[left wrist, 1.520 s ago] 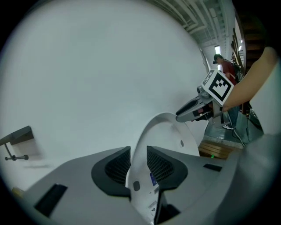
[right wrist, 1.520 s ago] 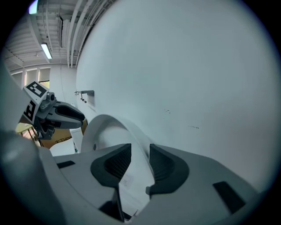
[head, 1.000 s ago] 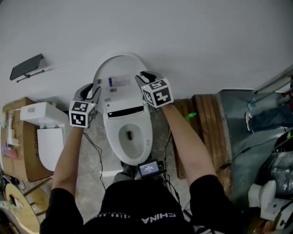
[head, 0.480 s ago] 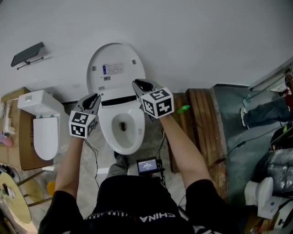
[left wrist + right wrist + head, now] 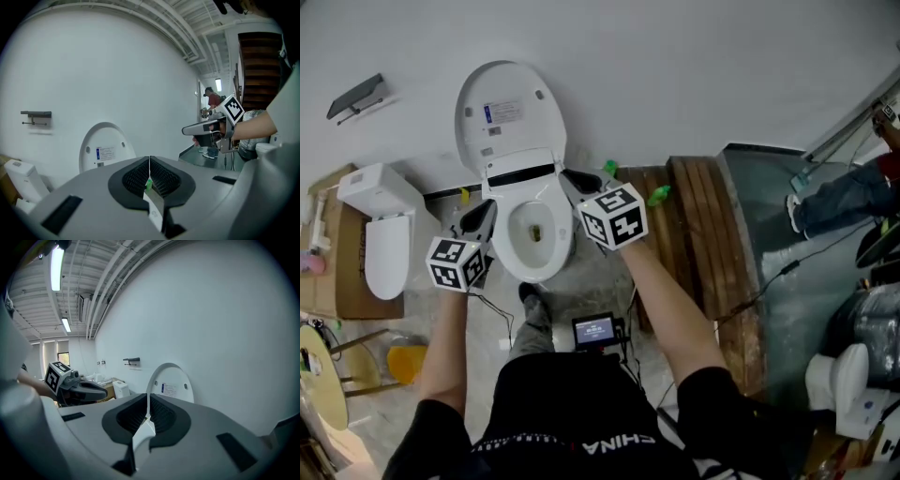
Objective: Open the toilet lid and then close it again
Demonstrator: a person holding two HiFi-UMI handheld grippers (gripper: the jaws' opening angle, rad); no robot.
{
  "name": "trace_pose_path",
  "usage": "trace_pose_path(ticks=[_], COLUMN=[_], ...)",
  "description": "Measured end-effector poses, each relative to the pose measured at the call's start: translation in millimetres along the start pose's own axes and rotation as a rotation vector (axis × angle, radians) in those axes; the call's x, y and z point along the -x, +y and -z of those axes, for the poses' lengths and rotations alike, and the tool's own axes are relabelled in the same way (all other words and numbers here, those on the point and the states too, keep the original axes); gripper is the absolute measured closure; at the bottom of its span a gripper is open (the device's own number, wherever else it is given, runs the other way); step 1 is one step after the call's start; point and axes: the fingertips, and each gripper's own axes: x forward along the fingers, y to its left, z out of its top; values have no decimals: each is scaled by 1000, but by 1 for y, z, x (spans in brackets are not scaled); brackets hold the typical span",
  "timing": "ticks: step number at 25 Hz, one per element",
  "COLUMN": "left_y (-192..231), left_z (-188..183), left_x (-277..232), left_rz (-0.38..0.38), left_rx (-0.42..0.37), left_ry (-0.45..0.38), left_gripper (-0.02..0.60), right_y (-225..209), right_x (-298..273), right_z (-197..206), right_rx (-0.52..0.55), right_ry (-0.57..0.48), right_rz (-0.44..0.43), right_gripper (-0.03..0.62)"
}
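Observation:
The white toilet's lid [image 5: 504,117] stands raised against the wall, its inner face and label showing, with the bowl [image 5: 530,230] open below it. My left gripper [image 5: 478,220] hovers at the bowl's left side, apart from the lid and shut on nothing. My right gripper [image 5: 577,180] hangs at the bowl's right rim; its jaws have just been closing and hold nothing. The left gripper view has the shut left gripper [image 5: 149,159] before the lid [image 5: 104,152]. In the right gripper view the right gripper [image 5: 148,397] has its pads together, the lid [image 5: 171,380] beyond.
A second white toilet [image 5: 375,239] sits on a cardboard box at the left. Wooden pallets [image 5: 694,225] lie right of the bowl. A black shelf [image 5: 358,97] hangs on the wall. A small screen device [image 5: 595,330] lies on the floor by my feet.
Both grippers have drawn back from the lid's sides toward me and their jaws have closed. The lid stays raised against the wall.

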Motion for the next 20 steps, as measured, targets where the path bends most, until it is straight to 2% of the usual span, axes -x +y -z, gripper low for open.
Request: trace_pose_path(ticks=[3, 7, 13, 20], left_y=[-34, -56, -58, -50], left_z=[2, 5, 11, 26], left_x=[26, 61, 105, 152], left_rz=[17, 15, 29, 58], left_rx=[16, 20, 30, 8], left_ry=[-13, -25, -45, -52], left_gripper=[568, 568, 571, 572], right_y=[16, 43, 95, 136], right_x=[30, 52, 64, 70], right_z=[10, 16, 19, 23], right_rx=[-3, -18, 4, -5], right_ry=[-3, -12, -10, -18], right_rz=[-16, -41, -75, -62], right_gripper=[566, 566, 568, 568])
